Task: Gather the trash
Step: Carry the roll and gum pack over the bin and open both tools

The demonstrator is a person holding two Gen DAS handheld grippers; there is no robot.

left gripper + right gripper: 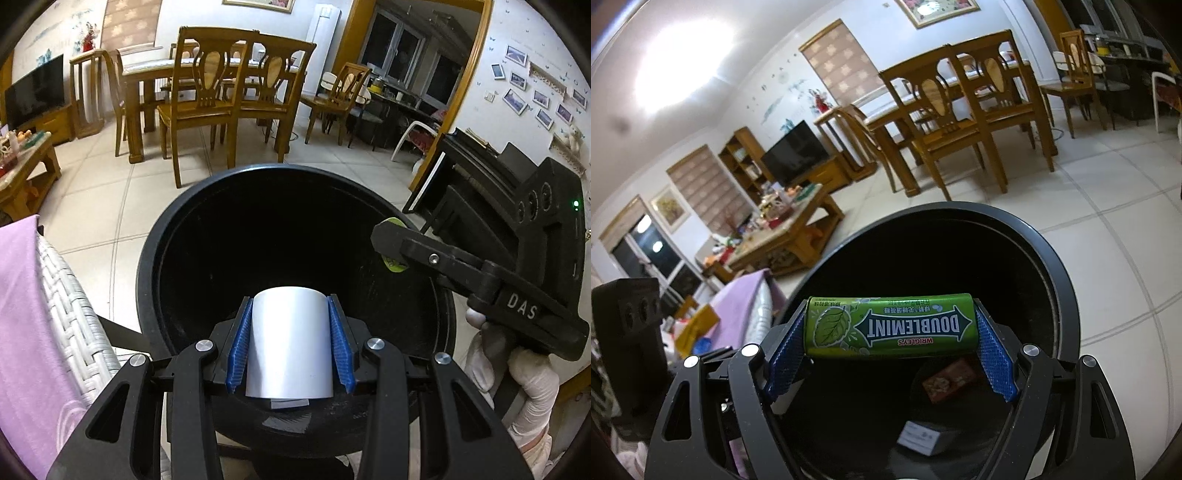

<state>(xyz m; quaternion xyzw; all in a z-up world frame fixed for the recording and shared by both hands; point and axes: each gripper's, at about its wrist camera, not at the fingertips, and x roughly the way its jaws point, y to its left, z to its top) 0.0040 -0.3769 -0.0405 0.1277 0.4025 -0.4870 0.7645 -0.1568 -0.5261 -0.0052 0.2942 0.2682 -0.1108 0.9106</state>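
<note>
Both tools are above the open mouth of the black trash bin (pixel 258 177), so the step in hand is the drop: the two pieces of trash are carried to the bin and not yet released.

The left tool (pixel 290 349) holds a white cylinder (pixel 290 339) between its blue pads (pixel 242 350); the jaws are narrow and press on both sides of it. The cylinder hangs over the near part of the bin opening, inside the rim line.

The right tool (pixel 890 343) holds a green Doublemint gum pack (pixel 888 326) by its two ends, so its jaws stand wide but they are closed on the pack. The pack lies crosswise over the bin mouth. In the left wrist view this tool comes in from the right side, held by a gloved hand (pixel 517 373), and a bit of the green pack shows behind its finger.

Deep in the bin a small brown box (pixel 949 380) and a white box (pixel 923 439) already lie on the bottom.

I judge that the next move asks only to open the jaws, each one enough that the thing falls free. The pack is long, so it should stay well inside the rim at both ends before release. After this, both tools must lift away without touching the rim.
</note>
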